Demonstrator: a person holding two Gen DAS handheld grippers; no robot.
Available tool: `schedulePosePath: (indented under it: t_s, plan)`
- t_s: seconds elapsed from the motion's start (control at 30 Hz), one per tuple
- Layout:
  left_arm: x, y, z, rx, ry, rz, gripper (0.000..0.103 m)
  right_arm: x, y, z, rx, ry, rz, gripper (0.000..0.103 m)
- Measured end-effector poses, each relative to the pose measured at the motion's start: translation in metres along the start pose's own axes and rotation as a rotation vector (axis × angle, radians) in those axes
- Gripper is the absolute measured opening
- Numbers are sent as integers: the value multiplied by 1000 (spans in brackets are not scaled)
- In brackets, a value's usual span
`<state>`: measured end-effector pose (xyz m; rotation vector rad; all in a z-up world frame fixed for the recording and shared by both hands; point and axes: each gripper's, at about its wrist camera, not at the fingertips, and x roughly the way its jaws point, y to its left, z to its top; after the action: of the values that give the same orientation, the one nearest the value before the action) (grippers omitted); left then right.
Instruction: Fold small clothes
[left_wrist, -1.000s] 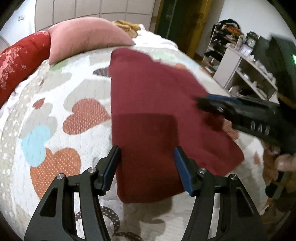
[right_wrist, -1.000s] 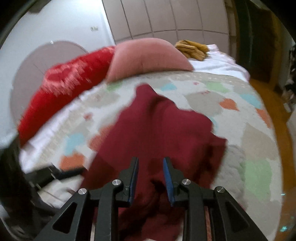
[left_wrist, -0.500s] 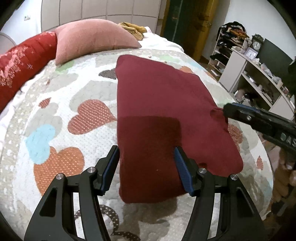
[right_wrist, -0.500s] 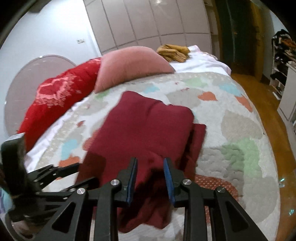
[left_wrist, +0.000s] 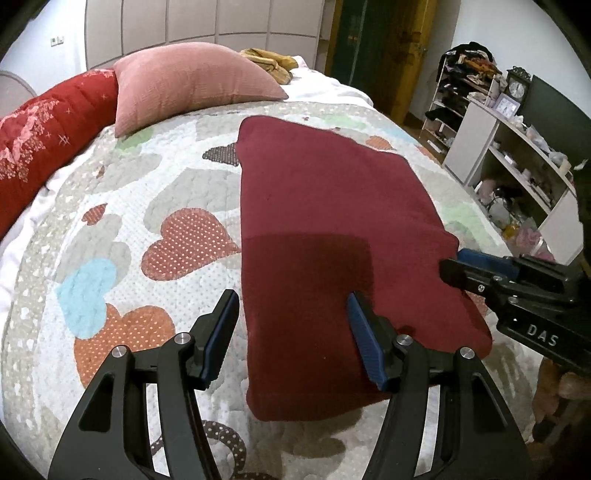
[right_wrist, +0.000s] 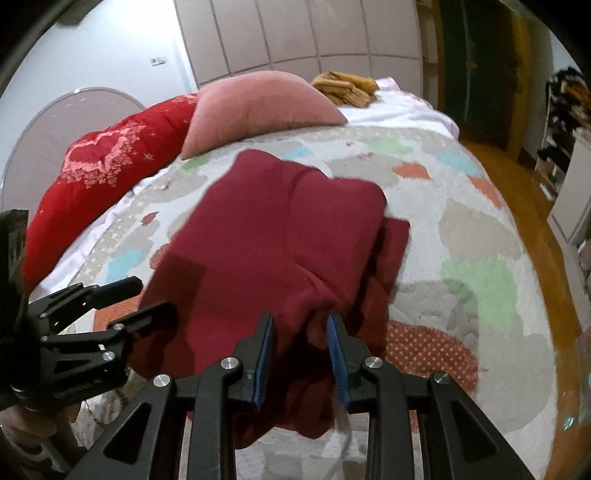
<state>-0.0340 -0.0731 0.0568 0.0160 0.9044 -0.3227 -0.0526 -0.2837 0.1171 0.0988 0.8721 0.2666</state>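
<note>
A dark red garment (left_wrist: 332, 229) lies folded into a long rectangle on the heart-patterned quilt (left_wrist: 147, 206). My left gripper (left_wrist: 291, 332) is open, hovering over its near left corner, empty. My right gripper (right_wrist: 301, 350) holds a bunched fold of the garment (right_wrist: 288, 229) between its jaws at its near edge; in the left wrist view it (left_wrist: 454, 267) sits at the cloth's right edge. The garment's right side in the right wrist view is layered and rumpled.
A pink pillow (left_wrist: 192, 81) and a red duvet (left_wrist: 48, 140) lie at the bed's head, with a yellow-brown cloth (left_wrist: 269, 62) behind. A white shelf unit (left_wrist: 517, 173) stands right of the bed. Wooden floor (right_wrist: 524, 206) runs along the bed's right side.
The right gripper pulled the garment's side over and down toward the near right edge, then drew back with cloth still between its jaws, now slightly wider. The left gripper stayed still and open.
</note>
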Motion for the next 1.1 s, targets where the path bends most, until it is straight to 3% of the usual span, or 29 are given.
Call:
schedulePosePath:
  t_s: [0.13, 0.27, 0.33, 0.4, 0.43, 0.73, 0.87, 0.93, 0.97, 1.0, 1.1]
  plan:
    - [10, 2, -1, -6, 25, -23, 60, 20, -16, -8, 64, 42, 25, 33]
    - [9, 16, 6, -63, 40, -125, 60, 13, -22, -10, 92, 9, 62, 33]
    - [6, 31, 15, -129, 19, -202, 60, 4, -27, -7, 132, -33, 85, 40]
    - [7, 44, 24, -181, 12, -232, 62, -4, -34, -3, 182, -74, 81, 64]
    - [8, 46, 27, -193, 14, -236, 64, -5, -42, 0, 223, -101, 92, 67]
    - [57, 49, 47, -234, 110, -390, 83, 58, -87, 16, 493, -43, 243, 72]
    - [84, 43, 51, -249, 164, -433, 85, 74, -81, 22, 474, -78, 285, 81]
    - [86, 40, 52, -246, 161, -439, 84, 78, -71, 26, 405, -76, 253, 81]
    - [85, 38, 53, -233, 160, -430, 78, 79, -68, 28, 384, -75, 244, 73]
    - [82, 36, 53, -221, 159, -415, 72, 80, -64, 30, 362, -71, 242, 57]
    - [65, 37, 51, -224, 148, -409, 61, 69, -57, 34, 373, -77, 259, 38]
